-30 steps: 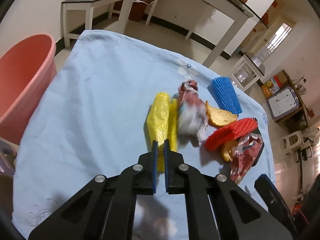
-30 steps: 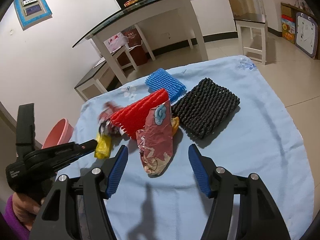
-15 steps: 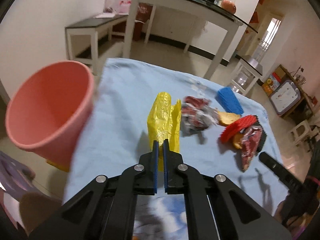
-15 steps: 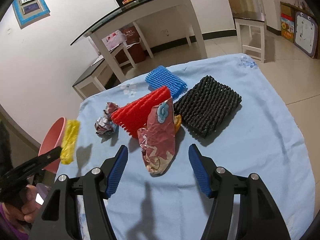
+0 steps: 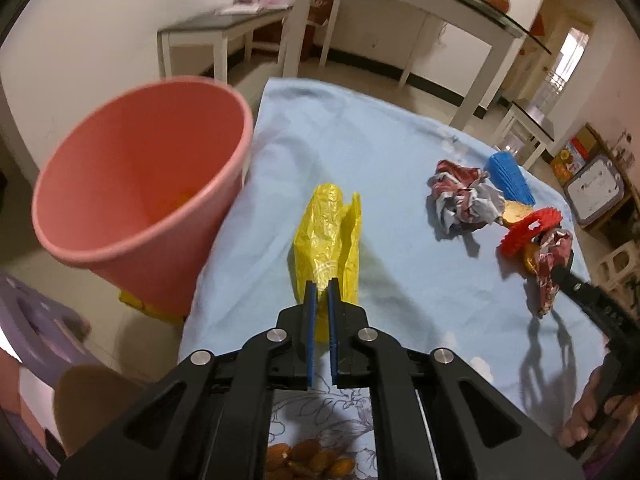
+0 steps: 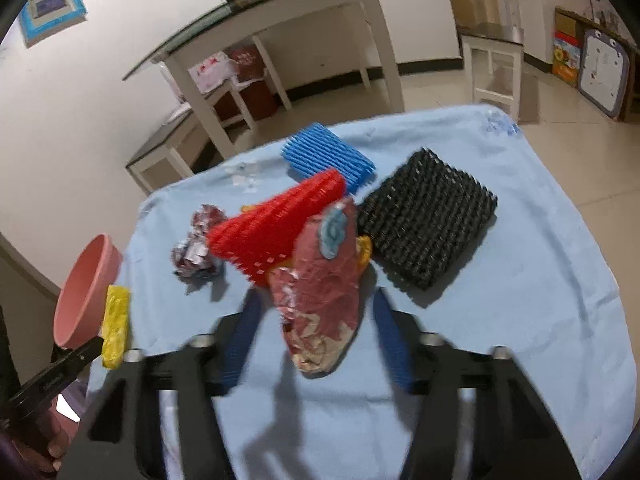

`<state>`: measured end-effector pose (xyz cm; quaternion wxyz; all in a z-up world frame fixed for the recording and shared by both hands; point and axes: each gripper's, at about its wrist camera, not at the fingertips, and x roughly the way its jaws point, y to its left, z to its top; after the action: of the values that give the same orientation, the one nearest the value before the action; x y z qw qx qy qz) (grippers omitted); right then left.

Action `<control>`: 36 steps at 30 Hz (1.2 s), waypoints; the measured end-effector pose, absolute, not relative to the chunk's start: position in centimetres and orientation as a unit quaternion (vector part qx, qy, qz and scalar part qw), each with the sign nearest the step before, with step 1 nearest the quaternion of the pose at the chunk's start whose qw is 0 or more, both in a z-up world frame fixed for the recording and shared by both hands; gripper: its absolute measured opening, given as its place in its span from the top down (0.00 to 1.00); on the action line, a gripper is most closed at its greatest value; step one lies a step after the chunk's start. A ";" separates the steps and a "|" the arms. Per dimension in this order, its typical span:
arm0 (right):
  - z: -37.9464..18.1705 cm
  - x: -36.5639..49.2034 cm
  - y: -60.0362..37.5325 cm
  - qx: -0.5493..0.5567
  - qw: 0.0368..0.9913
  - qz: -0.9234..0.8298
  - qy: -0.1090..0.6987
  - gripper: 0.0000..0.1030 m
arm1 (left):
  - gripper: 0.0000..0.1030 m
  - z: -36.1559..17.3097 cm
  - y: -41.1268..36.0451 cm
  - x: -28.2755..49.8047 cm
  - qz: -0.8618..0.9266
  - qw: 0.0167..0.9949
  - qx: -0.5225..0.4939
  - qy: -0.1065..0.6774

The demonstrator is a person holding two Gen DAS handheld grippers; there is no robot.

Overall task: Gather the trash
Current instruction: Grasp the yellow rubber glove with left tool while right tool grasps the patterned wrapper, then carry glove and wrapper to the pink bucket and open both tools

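My left gripper [image 5: 323, 288] is shut on a yellow plastic bag [image 5: 329, 232] and holds it in the air above the left edge of the table, right of the pink bin [image 5: 136, 176]. The bag also shows in the right wrist view [image 6: 115, 326], next to the bin [image 6: 86, 292]. My right gripper [image 6: 316, 316] is open, its blue fingers either side of a red and pink wrapper [image 6: 324, 280] lying on the blue cloth [image 6: 520, 320].
On the cloth lie a crumpled foil wrapper [image 6: 198, 248], a red foam net [image 6: 276, 228], a blue foam net [image 6: 328, 160], a black foam net [image 6: 430, 216] and an orange peel [image 5: 516, 212]. White tables stand behind. Nuts [image 5: 304, 460] lie below the left gripper.
My left gripper has carried the yellow bag off the cloth and leftward to beside the pink bin. My right gripper has moved forward so the red wrapper is between its fingers.
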<state>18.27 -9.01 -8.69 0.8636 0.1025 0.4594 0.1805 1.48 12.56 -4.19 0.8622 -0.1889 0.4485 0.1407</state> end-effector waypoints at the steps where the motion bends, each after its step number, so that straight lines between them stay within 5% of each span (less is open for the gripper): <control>1: -9.0 18.5 -9.2 0.105 0.860 0.179 0.465 0.75 | 0.90 -4.4 12.9 1.4 0.139 0.860 -0.197 0.451; 11: -7.0 16.0 -10.7 0.095 0.873 0.188 0.440 0.86 | 0.85 -5.9 13.2 1.3 0.123 0.853 -0.220 0.456; 17: -4.0 13.9 -9.8 0.083 0.883 0.223 0.405 0.86 | 0.93 -4.2 13.3 0.5 0.116 0.875 -0.212 0.420; 36: 0.0 12.7 8.8 0.021 0.819 0.405 0.406 0.85 | 0.94 0.5 21.1 -5.5 0.206 0.895 -0.221 0.327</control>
<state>12.73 8.81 0.04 0.8191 0.0214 0.4061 0.4047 -5.54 21.08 0.51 0.8954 -0.2212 0.3269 0.2061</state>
